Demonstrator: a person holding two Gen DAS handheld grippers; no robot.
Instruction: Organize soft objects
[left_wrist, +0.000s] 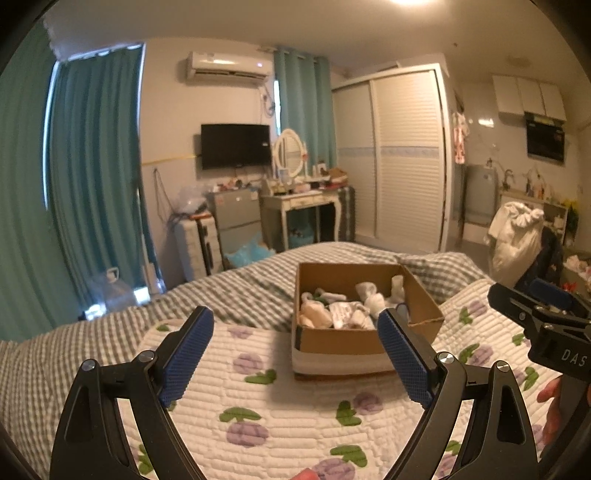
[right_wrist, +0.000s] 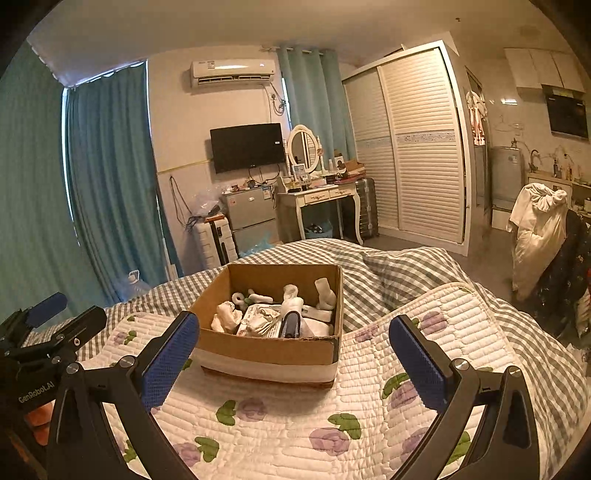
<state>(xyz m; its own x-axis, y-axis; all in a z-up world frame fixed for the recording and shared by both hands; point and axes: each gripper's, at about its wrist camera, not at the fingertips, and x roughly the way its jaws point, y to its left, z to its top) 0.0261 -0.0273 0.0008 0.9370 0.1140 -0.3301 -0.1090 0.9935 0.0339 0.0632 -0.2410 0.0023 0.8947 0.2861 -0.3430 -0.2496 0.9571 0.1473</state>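
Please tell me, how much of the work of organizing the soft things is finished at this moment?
Possibly done: a pile of white and cream soft items already lies in the cardboard box on the quilt. In hand: nothing; the left hand-held gripper and the right hand-held gripper are both open and empty, short of the box. Left: the items look jumbled, so sorting probably remains.

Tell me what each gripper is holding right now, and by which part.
Nothing is held. The left gripper and right gripper are both open and empty above the quilt, short of the cardboard box of soft items.
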